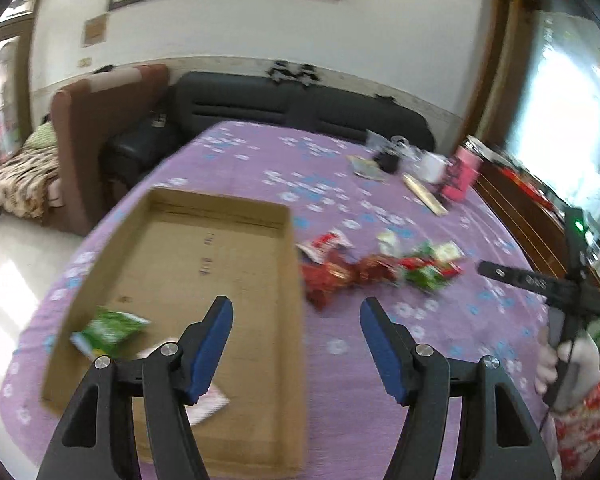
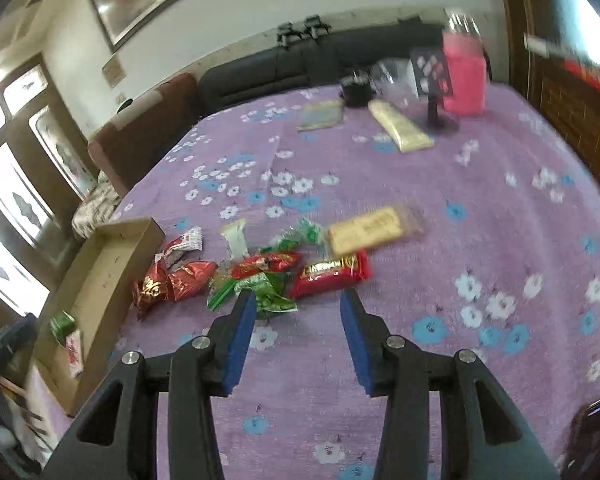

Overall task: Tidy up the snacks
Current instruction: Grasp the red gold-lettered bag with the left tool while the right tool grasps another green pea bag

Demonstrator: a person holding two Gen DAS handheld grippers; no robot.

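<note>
A: What does the left wrist view give that the right one doesn't?

B: The whole floor of the cardboard box [image 1: 204,280], with a green packet [image 1: 110,330] and a pale pink-white packet [image 1: 208,404] near its close end. At the far right a gloved hand [image 1: 568,372] holds the other tool. The left gripper [image 1: 296,344] hangs over the box's right wall, fingers released, nothing between them.

A: And the right view?

B: The snack pile [image 2: 260,268] on the purple flowered desk [image 2: 460,220], just beside the box: red foil packets, green ones, a white one, a red bar [image 2: 332,274] and a clear-wrapped tan bar [image 2: 366,230]. The right gripper [image 2: 298,334] sits just short of the pile, fingers apart and empty.

A: Any readable writing?

B: No; it's all too blurred.

A: Other things around?

B: At the far edge, a pink jar [image 2: 464,76], a cream tube [image 2: 400,126], a flat booklet [image 2: 320,116]. A dark sofa [image 1: 300,108] behind.
</note>
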